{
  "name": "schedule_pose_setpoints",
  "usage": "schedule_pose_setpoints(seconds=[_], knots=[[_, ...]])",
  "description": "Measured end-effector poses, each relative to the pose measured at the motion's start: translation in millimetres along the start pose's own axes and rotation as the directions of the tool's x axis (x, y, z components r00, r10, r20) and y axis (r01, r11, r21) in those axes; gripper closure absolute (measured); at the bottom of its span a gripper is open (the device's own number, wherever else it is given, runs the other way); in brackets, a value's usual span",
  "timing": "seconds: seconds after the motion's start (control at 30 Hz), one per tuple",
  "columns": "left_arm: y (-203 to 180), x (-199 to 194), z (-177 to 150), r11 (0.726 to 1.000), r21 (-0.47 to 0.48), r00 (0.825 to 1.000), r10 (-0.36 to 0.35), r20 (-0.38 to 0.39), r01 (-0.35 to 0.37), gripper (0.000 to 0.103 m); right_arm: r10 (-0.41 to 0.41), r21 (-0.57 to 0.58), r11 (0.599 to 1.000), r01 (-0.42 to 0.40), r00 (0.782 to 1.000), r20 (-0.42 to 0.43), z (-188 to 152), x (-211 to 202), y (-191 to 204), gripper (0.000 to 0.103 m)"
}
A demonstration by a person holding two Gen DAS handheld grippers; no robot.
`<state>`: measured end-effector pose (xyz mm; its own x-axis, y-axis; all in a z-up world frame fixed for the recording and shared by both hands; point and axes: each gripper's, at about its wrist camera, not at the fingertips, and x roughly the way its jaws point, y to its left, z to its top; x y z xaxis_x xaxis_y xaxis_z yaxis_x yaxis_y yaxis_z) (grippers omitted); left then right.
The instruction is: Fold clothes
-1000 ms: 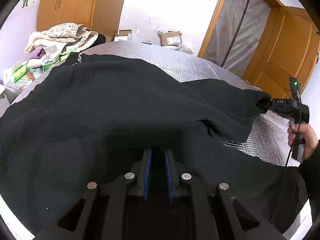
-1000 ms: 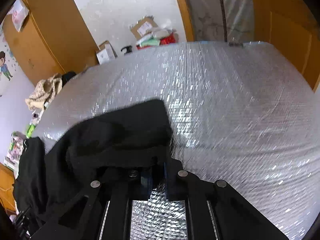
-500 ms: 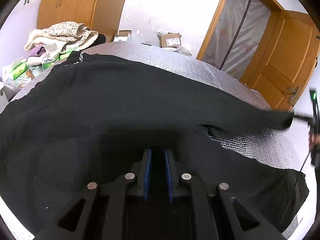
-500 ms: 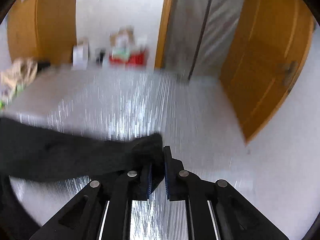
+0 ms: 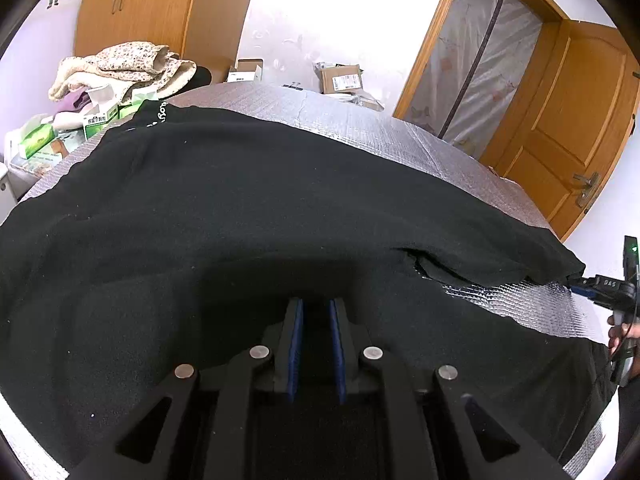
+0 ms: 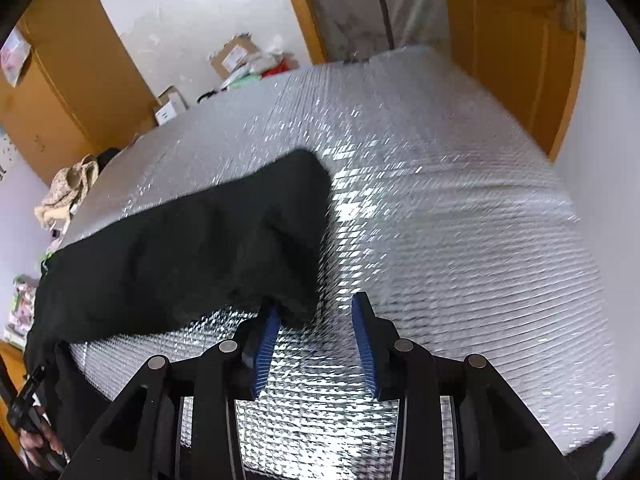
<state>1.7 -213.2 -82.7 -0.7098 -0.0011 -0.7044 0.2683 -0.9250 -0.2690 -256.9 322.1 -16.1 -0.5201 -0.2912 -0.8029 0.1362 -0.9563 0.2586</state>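
Both tools are being shown at work on a black garment that is being spread across a silver quilted surface. On the left tool, the blue pads are being held close together with black cloth gathered between them, so the garment's near edge is being gripped there. On the right tool, the jaws have just been opening: the pads are being held wide apart, and the end of a black sleeve is being left lying at the left pad, no longer pinched. In the left wrist view the right tool is being seen at the far right edge, beside the sleeve's tip, with white lettering on its body too small to be read. White writing is being shown along the garment's far left edge, but it is curved and cannot be made out. Green-and-white boxes with printed labels are being kept beside the surface, their characters too small to be read, under a heap of cream patterned cloth. Cardboard boxes bearing white shipping labels are being kept by the far wall, next to a wooden door.
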Motion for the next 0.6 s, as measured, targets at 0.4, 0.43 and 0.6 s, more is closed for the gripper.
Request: schedule_pose_setpoints(seconds=[0.4,0.43,0.6], knots=[[2,1,1,1.0,-0.002,1.0,-0.002,-0.002,0.002,0.089,-0.049,-0.162,0.983,0.084,0.977,0.206,47,-17,62,0.096],[2,1,1,1.0,-0.001,1.0,-0.001,-0.002,0.001,0.089,-0.029,-0.236,0.968,0.085,0.972,0.232,49,-24,83,0.096],[3,1,0,1.0,-0.006,1.0,-0.007,-0.001,0.007,0.089,0.11,-0.571,0.821,-0.004,0.983,0.15,23,-15,188,0.09]])
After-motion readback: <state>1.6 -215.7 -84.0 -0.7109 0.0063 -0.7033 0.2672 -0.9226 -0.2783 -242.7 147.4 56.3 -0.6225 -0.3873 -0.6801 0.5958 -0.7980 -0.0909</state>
